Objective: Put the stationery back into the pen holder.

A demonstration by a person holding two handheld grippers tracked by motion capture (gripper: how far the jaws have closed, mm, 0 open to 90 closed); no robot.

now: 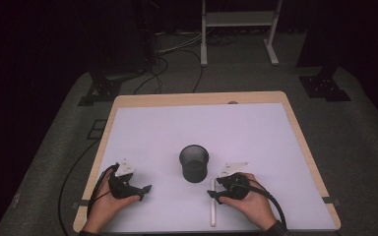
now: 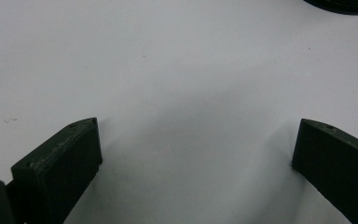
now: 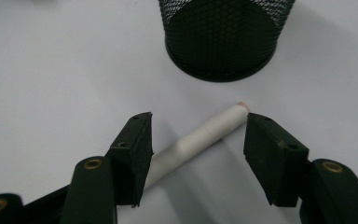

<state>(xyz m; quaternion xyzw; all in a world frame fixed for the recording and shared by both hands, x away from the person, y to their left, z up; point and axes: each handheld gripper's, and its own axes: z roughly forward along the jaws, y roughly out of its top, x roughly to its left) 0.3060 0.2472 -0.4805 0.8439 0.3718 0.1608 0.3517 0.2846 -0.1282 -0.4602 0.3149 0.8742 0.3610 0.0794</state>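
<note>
Lying flat on the white table cover, the white marker pen points one end toward the black mesh pen cup, which stands upright just beyond it, near but apart. In the high view the pen stretches from beside the cup back toward the person's edge of the table.

Straddling the pen's far end is the right gripper, jaws about half open, one on each side of the barrel, the pads not yet pressing on it; nothing is held. By my reading the step in hand is the grasp, with a drop into the cup to follow. The next move calls for closing squarely on the barrel so it does not roll.

The left gripper rests wide open over bare cover, holding nothing, the cup's base at the view's upper edge.
</note>
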